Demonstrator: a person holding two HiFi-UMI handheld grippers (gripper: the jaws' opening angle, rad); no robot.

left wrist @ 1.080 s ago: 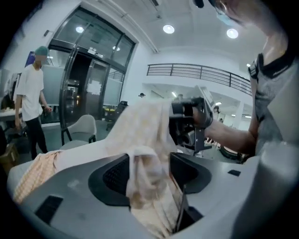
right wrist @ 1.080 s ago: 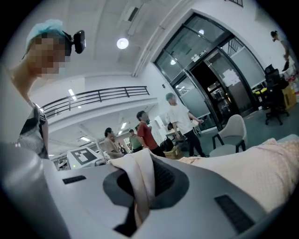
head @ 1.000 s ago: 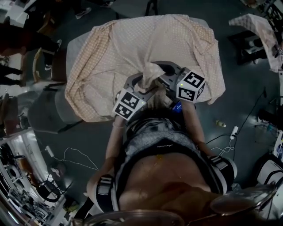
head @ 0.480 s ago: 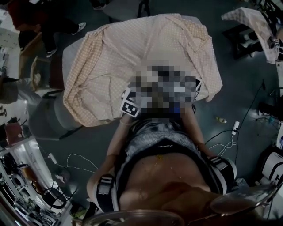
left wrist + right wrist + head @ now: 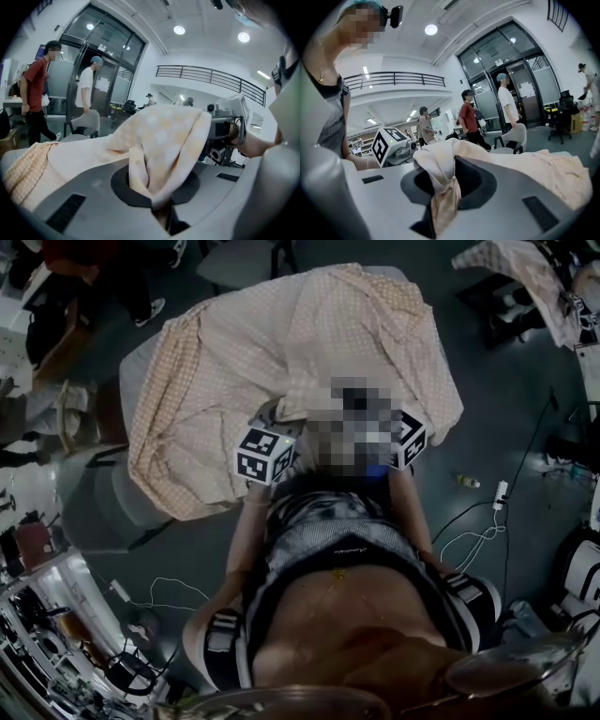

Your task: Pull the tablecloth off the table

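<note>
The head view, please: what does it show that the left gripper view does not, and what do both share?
Only the head view: the table under the tablecloth, and cables on the floor. Only the left gripper view: the left gripper, jaws just closed on a fold, and glass doors behind. Both: the tablecloth.

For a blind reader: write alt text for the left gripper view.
The left gripper has just been closing its jaws, which pinch a bunched fold of the peach checked tablecloth trailing away left. Behind, a person in red and a person in white stand near glass doors.
</note>
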